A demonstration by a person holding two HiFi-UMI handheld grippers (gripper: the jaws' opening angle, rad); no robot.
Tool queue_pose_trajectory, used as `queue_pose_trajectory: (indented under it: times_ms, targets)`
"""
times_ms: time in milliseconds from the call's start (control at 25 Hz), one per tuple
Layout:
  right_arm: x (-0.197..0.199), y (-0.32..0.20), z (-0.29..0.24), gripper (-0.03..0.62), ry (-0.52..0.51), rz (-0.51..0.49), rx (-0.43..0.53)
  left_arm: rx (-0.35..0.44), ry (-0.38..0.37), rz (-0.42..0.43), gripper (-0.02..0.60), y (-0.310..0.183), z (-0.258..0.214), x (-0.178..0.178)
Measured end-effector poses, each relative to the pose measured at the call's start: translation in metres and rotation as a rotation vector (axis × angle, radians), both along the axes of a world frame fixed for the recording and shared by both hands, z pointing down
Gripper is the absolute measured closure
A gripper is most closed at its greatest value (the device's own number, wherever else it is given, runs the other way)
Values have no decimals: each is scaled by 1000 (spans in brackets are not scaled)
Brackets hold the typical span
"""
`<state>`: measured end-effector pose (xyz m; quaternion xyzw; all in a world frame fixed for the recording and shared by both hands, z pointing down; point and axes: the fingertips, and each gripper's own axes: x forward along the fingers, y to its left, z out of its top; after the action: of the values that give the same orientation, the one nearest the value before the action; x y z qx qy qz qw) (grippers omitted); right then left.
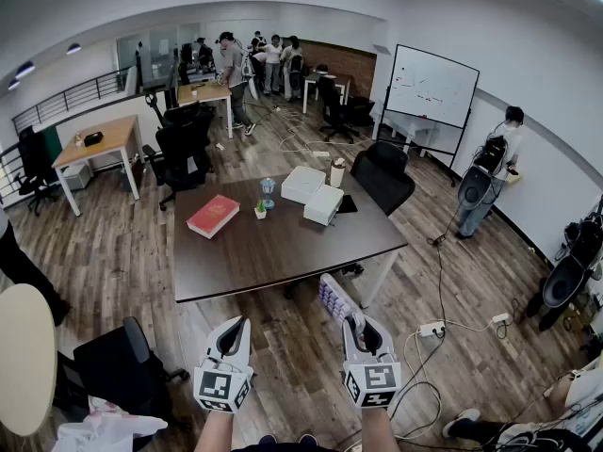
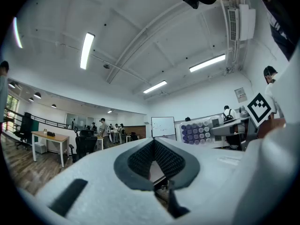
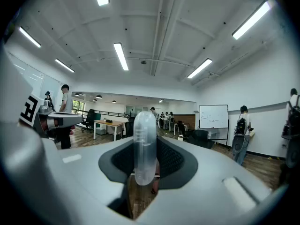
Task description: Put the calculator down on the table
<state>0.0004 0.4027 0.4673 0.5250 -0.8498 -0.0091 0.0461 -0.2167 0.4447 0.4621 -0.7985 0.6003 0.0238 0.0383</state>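
Right hand-held gripper (image 1: 357,326), jaws nearly together, clamping calculator (image 1: 334,301)

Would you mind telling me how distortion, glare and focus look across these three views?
Head view: strong fisheye, walls bow, light even. Left gripper view: ceiling lamps blow out, dark corners. Right gripper view: calculator blurred up close, background sharp.

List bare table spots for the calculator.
The near half of the table is bare: a wide strip along the near edge, below the book and boxes, out to the right corner. The far middle is crowded with plant, bottle, boxes and cup.
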Motion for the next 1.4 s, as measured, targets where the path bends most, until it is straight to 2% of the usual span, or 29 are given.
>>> queue_pose_trajectory:
  times_ms: [320,760,1120,1400]
  targets:
    - [0,4,-1,477,9,-11,0,10,-25,-16,586,4,-1,-2]
    - [5,8,-3,477,-7,15,26,-2,-4,-17,586,5,4,-5]
    - [3,22,-9,477,-22,45,34,-9,11,28,586,14,2,-1]
    - [-9,39,-1,477,-29,87,15,-13,4,47,586,27,8,-21]
